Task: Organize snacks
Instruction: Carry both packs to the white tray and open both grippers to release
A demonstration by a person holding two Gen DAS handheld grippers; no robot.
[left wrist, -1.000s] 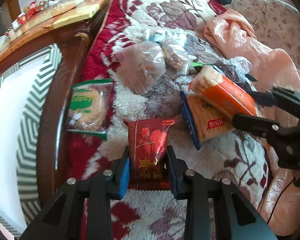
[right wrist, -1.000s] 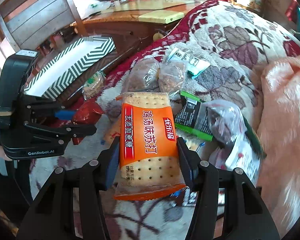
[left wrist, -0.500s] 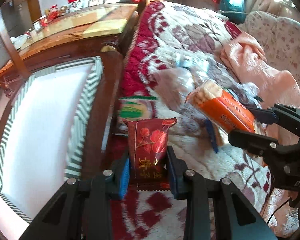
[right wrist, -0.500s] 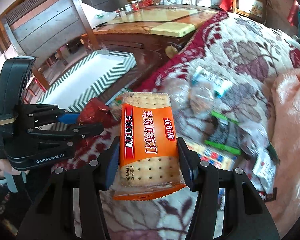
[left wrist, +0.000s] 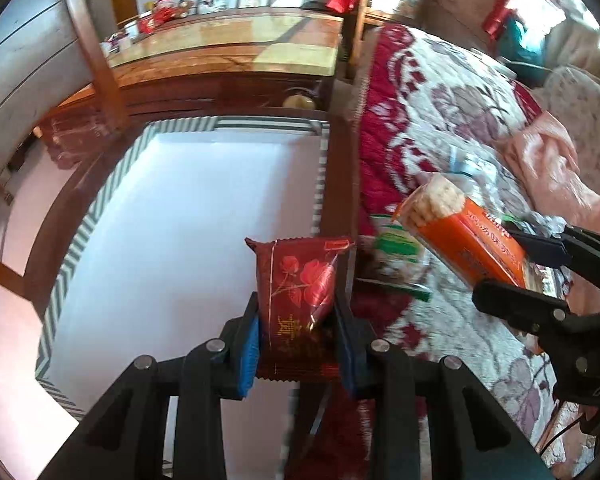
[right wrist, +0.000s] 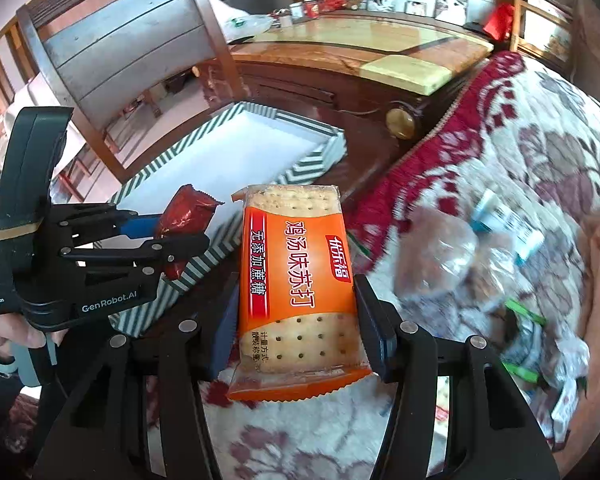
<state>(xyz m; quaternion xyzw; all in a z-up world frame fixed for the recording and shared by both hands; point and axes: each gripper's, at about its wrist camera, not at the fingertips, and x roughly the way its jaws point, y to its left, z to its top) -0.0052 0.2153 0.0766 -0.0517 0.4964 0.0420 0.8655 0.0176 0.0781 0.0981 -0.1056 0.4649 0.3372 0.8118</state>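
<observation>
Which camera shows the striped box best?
Left wrist: the striped box shows nearly its whole white inside, with the red packet held at its edge. Right wrist shows the box slanted, partly behind the left gripper.

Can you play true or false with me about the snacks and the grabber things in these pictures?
1. The left gripper holds a dark red snack packet. True.
2. The right gripper is open and holds nothing. False: its fingers are shut on an orange soda cracker pack.
3. The striped box already has snacks in it. False: its white inside shows nothing in either view.
4. More snacks lie on the flowery blanket. True: clear bags and small packets sit there.
5. The red packet is over the box's edge. True.
</observation>
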